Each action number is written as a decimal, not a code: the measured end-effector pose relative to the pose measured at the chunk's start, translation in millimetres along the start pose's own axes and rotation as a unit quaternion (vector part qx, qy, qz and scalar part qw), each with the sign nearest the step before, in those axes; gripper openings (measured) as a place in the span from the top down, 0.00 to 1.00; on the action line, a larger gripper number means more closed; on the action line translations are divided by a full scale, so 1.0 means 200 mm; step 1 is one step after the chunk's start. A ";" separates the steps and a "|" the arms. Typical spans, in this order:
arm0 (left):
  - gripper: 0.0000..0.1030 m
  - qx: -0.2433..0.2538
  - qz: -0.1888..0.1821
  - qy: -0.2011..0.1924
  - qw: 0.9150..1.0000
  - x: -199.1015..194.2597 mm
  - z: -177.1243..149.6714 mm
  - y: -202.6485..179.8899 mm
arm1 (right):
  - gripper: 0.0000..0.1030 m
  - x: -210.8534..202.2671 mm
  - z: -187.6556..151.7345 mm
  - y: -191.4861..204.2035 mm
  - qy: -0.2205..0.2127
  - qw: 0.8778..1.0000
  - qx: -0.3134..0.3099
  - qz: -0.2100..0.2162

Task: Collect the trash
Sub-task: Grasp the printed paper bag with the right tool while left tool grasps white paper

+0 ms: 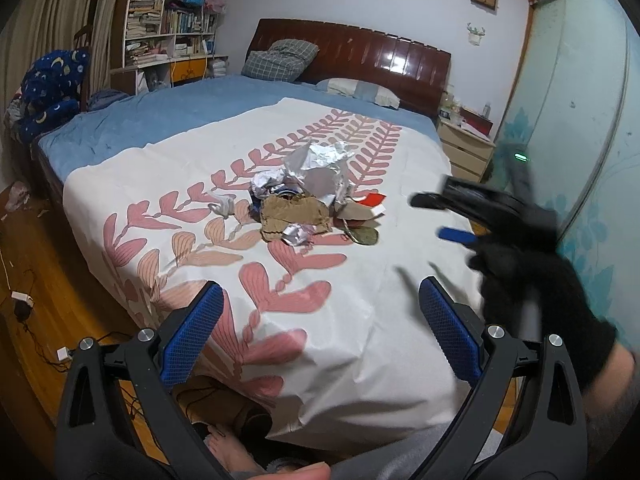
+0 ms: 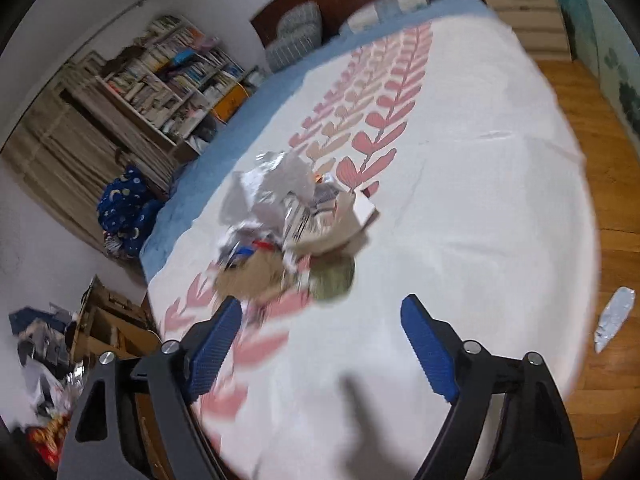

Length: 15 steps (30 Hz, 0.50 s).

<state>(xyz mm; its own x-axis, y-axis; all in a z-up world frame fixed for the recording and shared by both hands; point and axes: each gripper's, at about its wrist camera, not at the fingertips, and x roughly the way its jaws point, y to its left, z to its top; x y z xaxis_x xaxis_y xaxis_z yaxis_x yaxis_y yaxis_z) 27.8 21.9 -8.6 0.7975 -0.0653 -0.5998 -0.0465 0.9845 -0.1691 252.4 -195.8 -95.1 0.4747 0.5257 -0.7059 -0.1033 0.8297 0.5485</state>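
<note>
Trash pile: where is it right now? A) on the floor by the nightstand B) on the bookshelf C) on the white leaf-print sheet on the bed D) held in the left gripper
C: the trash pile of foil and cardboard sits on the white leaf-print sheet, ahead of the open, empty left gripper.

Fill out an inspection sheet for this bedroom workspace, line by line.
Surface: bed under a white sheet with pink leaf print.
Job's things: trash pile mid-sheet, made of foil, torn cardboard and wrappers.
Clutter: a silvery scrap on the wood floor.
Grippers: left gripper open and empty; right gripper open and empty, blurred.
Cables: wires and adapters on the floor left of the bed.
Surroundings: bookshelf, headboard, nightstand.
</note>
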 end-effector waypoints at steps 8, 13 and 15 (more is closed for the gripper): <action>0.06 -0.056 0.002 0.017 0.998 0.12 0.08 0.24 | 0.68 0.57 0.27 -0.03 0.044 0.998 0.040 -0.035; 0.06 -0.079 0.009 0.031 0.996 0.20 0.09 0.38 | 0.93 0.59 0.25 -0.04 0.034 0.999 0.035 -0.008; 0.06 -0.084 0.011 0.034 0.996 0.28 0.13 0.44 | 0.93 0.51 0.23 -0.05 0.017 0.999 0.034 0.015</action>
<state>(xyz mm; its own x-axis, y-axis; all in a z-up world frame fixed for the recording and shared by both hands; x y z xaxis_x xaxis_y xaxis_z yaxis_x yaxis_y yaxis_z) 84.6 109.9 -36.6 0.7528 -0.0608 -0.6555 -0.1674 0.9454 -0.2798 341.3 -158.1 -152.0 0.4414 0.5581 -0.7027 -0.0579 0.7992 0.5983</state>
